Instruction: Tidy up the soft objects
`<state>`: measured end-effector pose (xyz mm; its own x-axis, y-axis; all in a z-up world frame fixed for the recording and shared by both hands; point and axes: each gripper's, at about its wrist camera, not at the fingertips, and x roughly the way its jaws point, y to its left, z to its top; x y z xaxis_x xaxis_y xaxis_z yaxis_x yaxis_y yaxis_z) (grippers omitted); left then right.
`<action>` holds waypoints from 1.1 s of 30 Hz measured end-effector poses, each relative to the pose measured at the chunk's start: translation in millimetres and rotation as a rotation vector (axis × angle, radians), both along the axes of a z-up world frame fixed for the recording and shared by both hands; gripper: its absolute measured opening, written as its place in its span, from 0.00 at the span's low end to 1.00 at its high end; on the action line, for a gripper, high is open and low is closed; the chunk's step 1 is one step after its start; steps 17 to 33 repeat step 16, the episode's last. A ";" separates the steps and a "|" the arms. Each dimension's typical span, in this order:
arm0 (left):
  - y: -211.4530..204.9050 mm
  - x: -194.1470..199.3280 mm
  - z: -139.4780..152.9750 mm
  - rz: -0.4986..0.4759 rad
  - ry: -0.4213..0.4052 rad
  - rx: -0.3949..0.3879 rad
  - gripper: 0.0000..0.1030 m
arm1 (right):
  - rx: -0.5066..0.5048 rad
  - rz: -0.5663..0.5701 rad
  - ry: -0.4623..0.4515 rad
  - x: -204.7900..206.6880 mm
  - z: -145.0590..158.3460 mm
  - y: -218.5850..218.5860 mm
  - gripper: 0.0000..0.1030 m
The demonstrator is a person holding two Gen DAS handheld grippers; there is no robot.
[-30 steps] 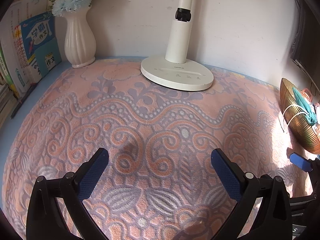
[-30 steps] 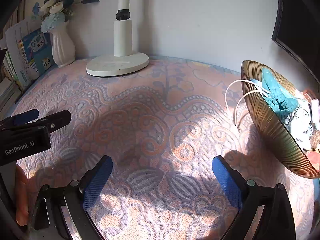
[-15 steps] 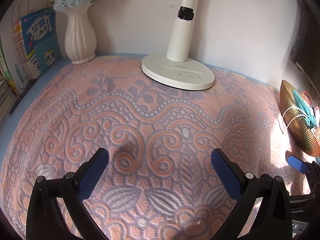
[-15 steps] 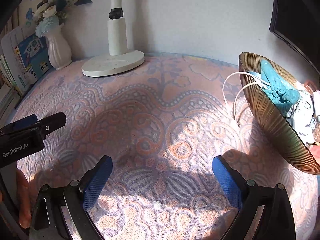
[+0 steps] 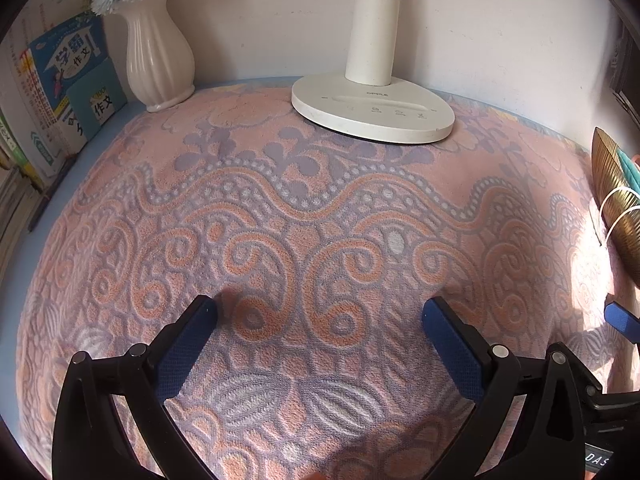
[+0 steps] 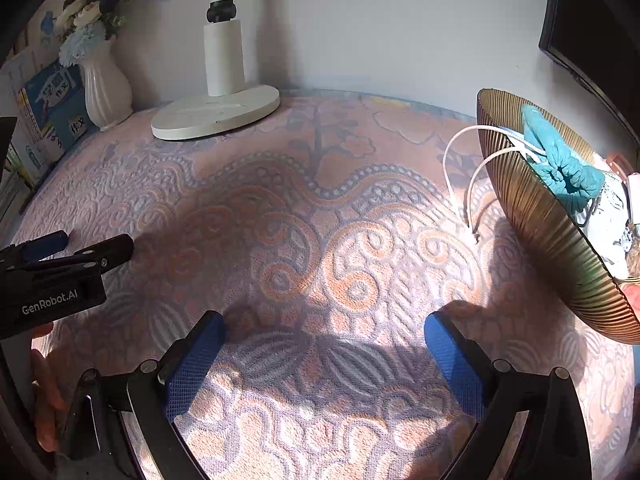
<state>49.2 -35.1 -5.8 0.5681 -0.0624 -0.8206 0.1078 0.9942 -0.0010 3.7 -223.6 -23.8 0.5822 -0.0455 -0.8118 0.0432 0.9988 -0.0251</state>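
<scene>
A gold ribbed bowl (image 6: 536, 216) stands at the right of the patterned pink cloth (image 6: 320, 216). It holds a teal glove (image 6: 560, 164), white masks (image 6: 612, 216) and other soft items; white mask loops (image 6: 464, 168) hang over its rim. Its edge also shows in the left wrist view (image 5: 616, 196). My right gripper (image 6: 324, 344) is open and empty above the cloth, left of the bowl. My left gripper (image 5: 320, 324) is open and empty over the middle of the cloth; it also shows in the right wrist view (image 6: 60, 260).
A white lamp base (image 5: 372, 112) stands at the back centre. A white vase with flowers (image 5: 158, 60) stands back left beside upright books (image 5: 64, 92). A dark monitor (image 6: 592, 40) is at the back right behind the bowl.
Both grippers have moved forward a little toward the back wall; the lamp and vase look closer. Both stay open and empty.
</scene>
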 end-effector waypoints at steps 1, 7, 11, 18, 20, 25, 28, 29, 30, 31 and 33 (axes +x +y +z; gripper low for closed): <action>0.4 0.2 -0.4 0.002 0.000 0.002 1.00 | 0.006 0.000 0.014 2.2 -1.6 -0.7 1.00; 1.0 0.3 -0.8 0.003 0.001 0.003 1.00 | 0.024 0.000 0.017 2.3 -3.0 -1.3 1.00; 1.1 1.1 -0.8 0.001 -0.001 0.005 1.00 | 0.028 0.000 0.014 1.6 -3.4 -1.3 1.00; 1.7 2.0 -0.7 -0.011 -0.005 0.007 1.00 | 0.030 -0.001 0.013 0.7 -3.3 -1.7 1.00; 1.7 2.0 -0.7 -0.011 -0.005 0.007 1.00 | 0.030 -0.001 0.013 0.7 -3.3 -1.7 1.00; 1.7 2.0 -0.7 -0.011 -0.005 0.007 1.00 | 0.030 -0.001 0.013 0.7 -3.3 -1.7 1.00; 1.7 2.0 -0.7 -0.011 -0.005 0.007 1.00 | 0.030 -0.001 0.013 0.7 -3.3 -1.7 1.00; 1.7 2.0 -0.7 -0.011 -0.005 0.007 1.00 | 0.030 -0.001 0.013 0.7 -3.3 -1.7 1.00; 1.7 2.0 -0.7 -0.011 -0.005 0.007 1.00 | 0.030 -0.001 0.013 0.7 -3.3 -1.7 1.00; 1.7 2.0 -0.7 -0.011 -0.005 0.007 1.00 | 0.030 -0.001 0.013 0.7 -3.3 -1.7 1.00; 1.7 2.0 -0.7 -0.011 -0.005 0.007 1.00 | 0.030 -0.001 0.013 0.7 -3.3 -1.7 1.00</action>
